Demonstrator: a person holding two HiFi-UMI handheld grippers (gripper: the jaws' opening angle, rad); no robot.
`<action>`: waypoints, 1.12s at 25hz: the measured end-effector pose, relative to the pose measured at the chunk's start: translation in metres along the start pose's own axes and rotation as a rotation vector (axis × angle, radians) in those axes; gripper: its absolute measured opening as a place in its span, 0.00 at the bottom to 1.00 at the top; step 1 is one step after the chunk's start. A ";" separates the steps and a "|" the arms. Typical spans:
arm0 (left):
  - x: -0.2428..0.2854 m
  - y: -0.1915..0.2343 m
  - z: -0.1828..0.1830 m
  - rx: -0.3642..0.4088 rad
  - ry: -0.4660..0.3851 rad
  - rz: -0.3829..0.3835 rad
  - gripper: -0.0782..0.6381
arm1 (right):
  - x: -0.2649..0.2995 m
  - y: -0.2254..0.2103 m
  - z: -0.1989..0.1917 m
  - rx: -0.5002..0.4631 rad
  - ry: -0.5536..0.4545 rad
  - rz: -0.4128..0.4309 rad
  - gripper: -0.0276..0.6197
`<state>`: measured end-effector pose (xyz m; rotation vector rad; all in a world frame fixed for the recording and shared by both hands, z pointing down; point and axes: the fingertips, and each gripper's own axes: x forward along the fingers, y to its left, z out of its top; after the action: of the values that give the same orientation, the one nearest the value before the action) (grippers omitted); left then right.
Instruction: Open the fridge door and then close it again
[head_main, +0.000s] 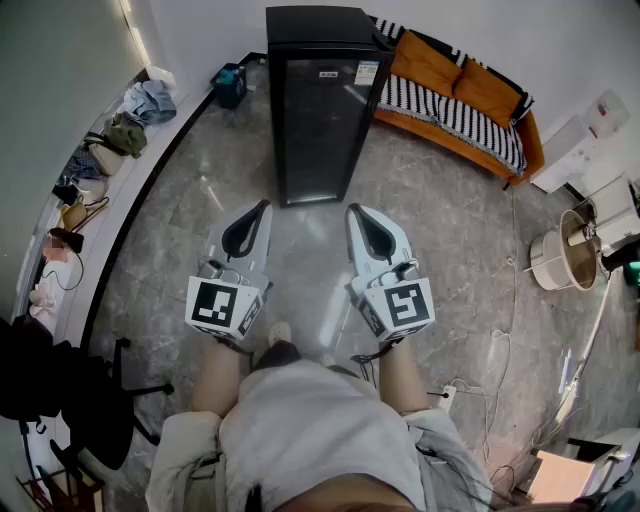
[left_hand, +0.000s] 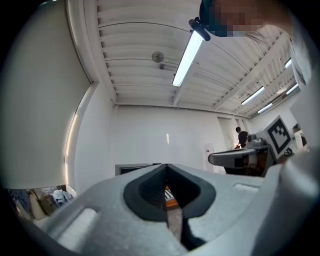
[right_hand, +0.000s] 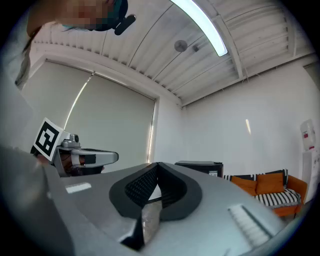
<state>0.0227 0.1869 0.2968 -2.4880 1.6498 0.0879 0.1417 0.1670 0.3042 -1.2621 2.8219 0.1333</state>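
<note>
A tall black fridge (head_main: 318, 105) with a dark glass door stands against the back wall, its door closed. Its top shows in the right gripper view as the fridge (right_hand: 201, 167) and in the left gripper view as the fridge (left_hand: 134, 169). My left gripper (head_main: 262, 207) is held in front of me, a good step short of the fridge, jaws shut and empty. My right gripper (head_main: 354, 210) is level beside it, also shut with nothing in it. In the left gripper view the left gripper (left_hand: 166, 167) points at the wall; the right gripper (right_hand: 158, 166) points toward the fridge.
An orange sofa (head_main: 460, 100) with a striped throw stands right of the fridge. Clothes and bags (head_main: 110, 135) lie along the left wall. A black chair (head_main: 95, 405) is at my left, a white round stand (head_main: 562, 252) at the right, cables (head_main: 500, 370) cross the floor.
</note>
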 end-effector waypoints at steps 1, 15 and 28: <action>0.000 0.003 0.000 -0.005 -0.001 -0.002 0.11 | 0.003 0.001 0.000 0.001 -0.002 0.000 0.05; 0.011 0.030 -0.002 -0.021 -0.013 -0.028 0.11 | 0.034 0.013 -0.002 0.000 -0.002 -0.003 0.05; 0.023 0.115 -0.012 -0.017 -0.027 -0.011 0.11 | 0.117 0.033 -0.014 0.028 -0.021 -0.027 0.05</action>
<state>-0.0745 0.1198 0.2944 -2.4969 1.6313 0.1337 0.0393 0.1010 0.3112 -1.2852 2.7776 0.1053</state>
